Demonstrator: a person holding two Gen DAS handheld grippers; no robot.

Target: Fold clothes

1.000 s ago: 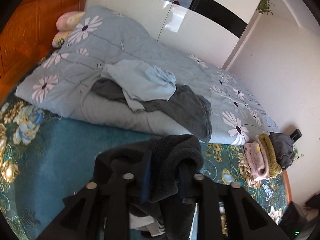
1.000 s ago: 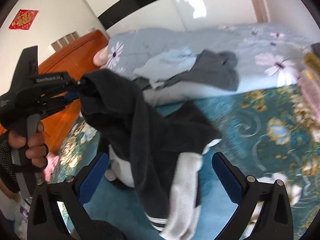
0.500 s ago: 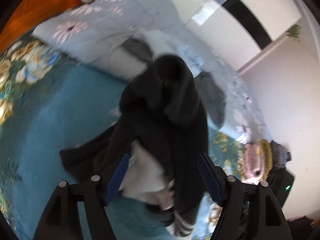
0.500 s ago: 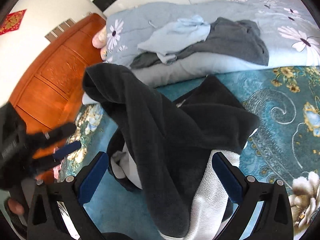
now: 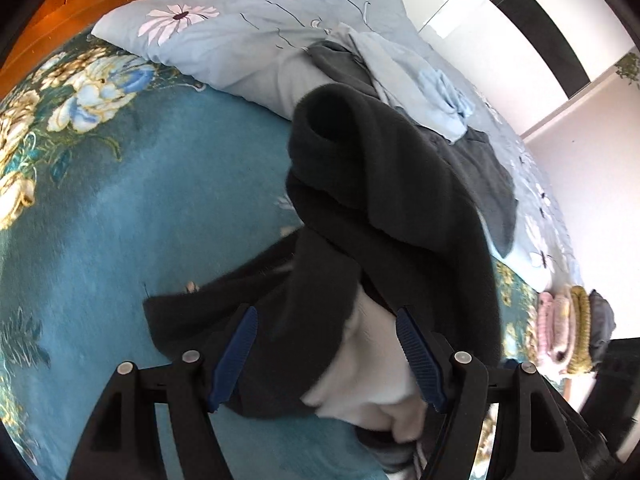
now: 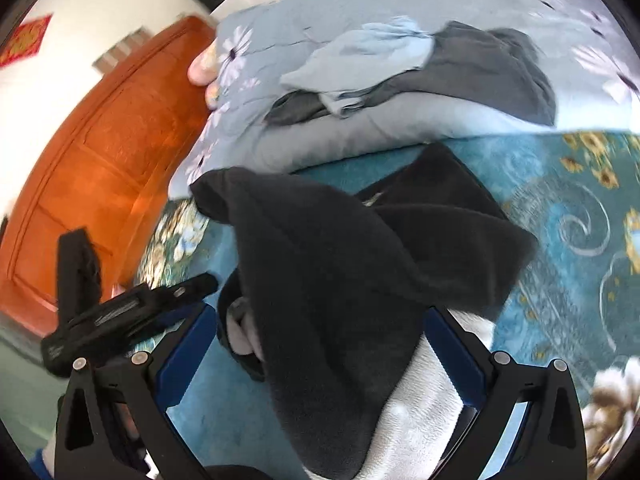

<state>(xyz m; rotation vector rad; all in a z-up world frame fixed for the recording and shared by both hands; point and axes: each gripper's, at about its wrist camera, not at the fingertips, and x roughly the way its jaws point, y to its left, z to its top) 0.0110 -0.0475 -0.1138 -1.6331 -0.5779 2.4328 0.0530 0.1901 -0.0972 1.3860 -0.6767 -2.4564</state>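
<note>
Stage: early; nothing yet folded of the piece in hand, judging by its crumpled lie.
Dark fleece top (image 5: 400, 208): heaped on the blue flowered bed cover (image 5: 120, 208), bunched and twisted, one tube-like end standing up, pale lining (image 5: 376, 364) turned out at the near edge.
Same top, right view: dark fleece top (image 6: 340, 280) piled between the two blue pads, pale lining (image 6: 420, 400) showing low down.
Left gripper (image 5: 328, 356): jaws wide, cloth lying between them but not pinched; holding nothing.
Right gripper (image 6: 320, 352): jaws wide either side of the heap, not closed on it; holding nothing.
Left gripper in the right view (image 6: 192, 284): seen from the side, just beside the left edge of the heap, blurred.
Done, as far as can be judged: small stack of folded pieces (image 5: 568, 328) at the far end of the bed, pink, yellow and grey, neatly edge-on.
Left to do: spread the dark top flat, turn sleeves in, fold; then the light blue garment (image 5: 404, 76) and the grey garment (image 5: 484, 184), both loose and rumpled on the daisy quilt (image 5: 240, 28).
Those two in the right view: light blue garment (image 6: 360, 56) lying over the grey garment (image 6: 492, 68), well apart from both grippers.
Next need, by judgement: a hem or shoulder seam found and pinched by each gripper before any lift.
Risk: thick fleece slipping or staying twisted if grabbed mid-heap.
</note>
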